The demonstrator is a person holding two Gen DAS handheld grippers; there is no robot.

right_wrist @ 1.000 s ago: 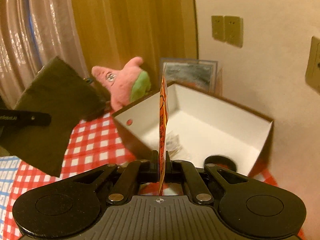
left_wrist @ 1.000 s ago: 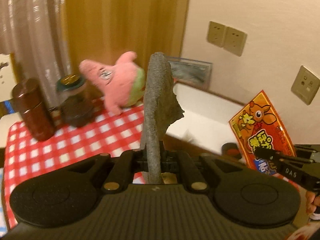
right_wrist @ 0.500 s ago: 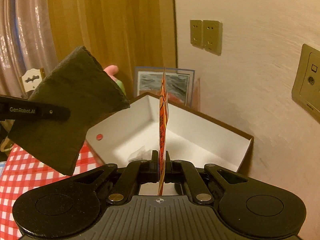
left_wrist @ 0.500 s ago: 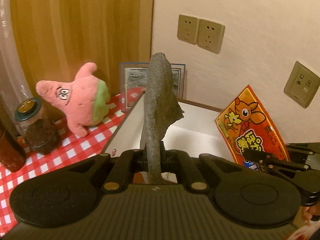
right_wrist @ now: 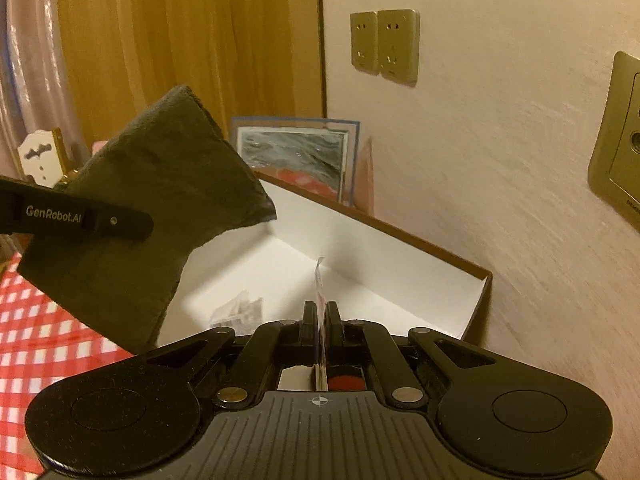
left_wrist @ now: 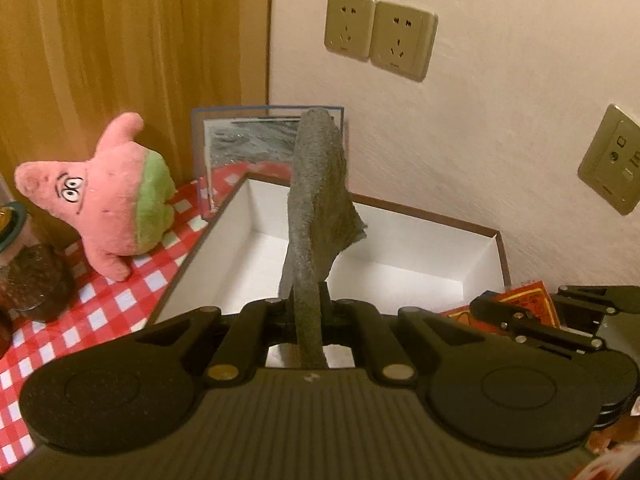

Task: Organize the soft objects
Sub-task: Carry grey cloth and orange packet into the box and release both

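Note:
My left gripper (left_wrist: 307, 300) is shut on a grey cloth (left_wrist: 316, 208), which stands up from the jaws over the open white box (left_wrist: 400, 248). In the right wrist view the same grey cloth (right_wrist: 152, 220) hangs at the left over the box's near corner, clamped by the left gripper (right_wrist: 136, 224). My right gripper (right_wrist: 321, 316) is shut on an orange packet (right_wrist: 320, 284), seen edge-on above the box (right_wrist: 400, 256). From the left wrist view, the right gripper (left_wrist: 516, 320) and its packet (left_wrist: 528, 300) sit low at the right. A pink starfish plush (left_wrist: 104, 200) stands left of the box.
A small clear packet (right_wrist: 238, 310) lies inside the box. A framed picture (left_wrist: 248, 148) leans on the wall behind it. A dark jar (left_wrist: 28, 280) stands on the red checked tablecloth (left_wrist: 120, 300). Wall sockets (left_wrist: 380, 36) and an orange curtain are behind.
Both grippers have moved toward the wall and a little down, so the cloth and the packet now hang over the box. The packet sits lower in the left wrist view.

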